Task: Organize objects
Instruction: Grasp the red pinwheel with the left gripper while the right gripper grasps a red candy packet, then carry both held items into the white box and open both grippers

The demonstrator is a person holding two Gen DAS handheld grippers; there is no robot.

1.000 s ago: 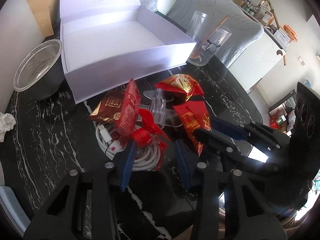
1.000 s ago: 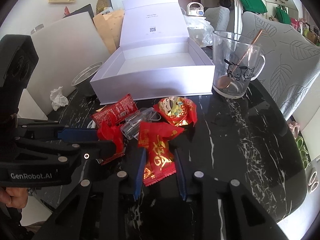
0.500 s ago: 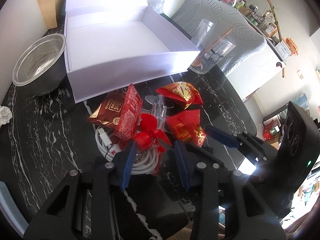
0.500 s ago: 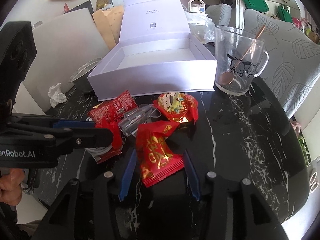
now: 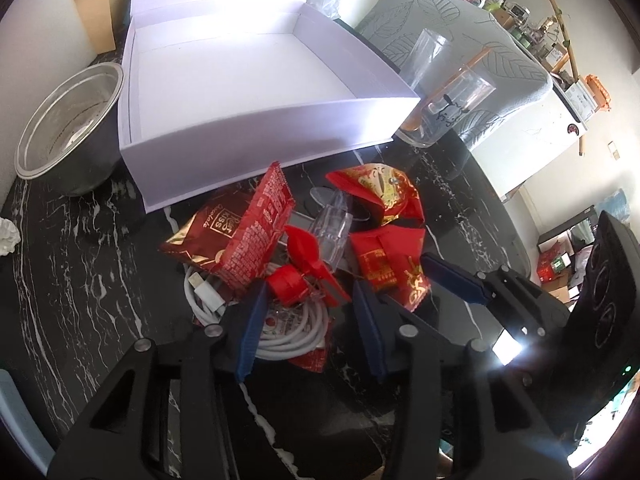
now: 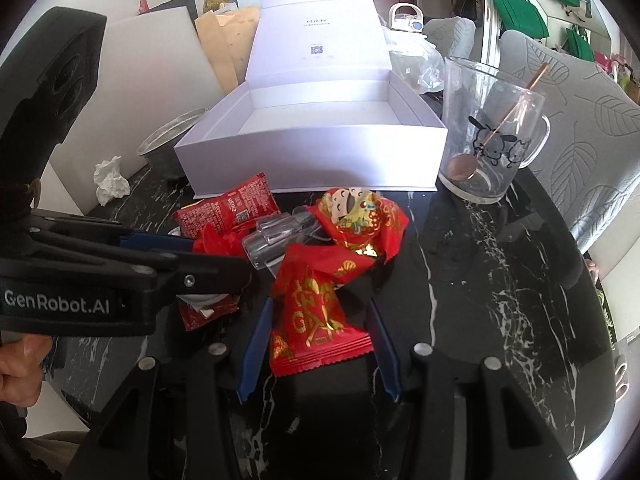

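A pile lies on the black marble table before an open white box (image 5: pixel 256 120) (image 6: pixel 312 160): red snack packets, a clear plastic piece (image 5: pixel 334 230) (image 6: pixel 276 236), a small red fan (image 5: pixel 304 272) and a coiled white cable (image 5: pixel 288 328). My left gripper (image 5: pixel 308 328) is open, its fingers either side of the fan and cable. My right gripper (image 6: pixel 318 348) is open around a red and gold packet (image 6: pixel 316 316) (image 5: pixel 388 264). A cartoon-printed red packet (image 6: pixel 360 216) (image 5: pixel 380 192) lies behind it. A chocolate packet (image 5: pixel 236 232) leans at the left.
A steel bowl (image 5: pixel 64 128) stands left of the box. A glass mug with a spoon (image 6: pixel 488 144) (image 5: pixel 444 112) stands to its right. A crumpled tissue (image 6: pixel 110 180) lies at the table's left edge. A grey leaf-pattern chair (image 6: pixel 580 128) is behind.
My right gripper has opened wider and now straddles the red and gold packet. My left gripper has moved forward over the fan and cable.
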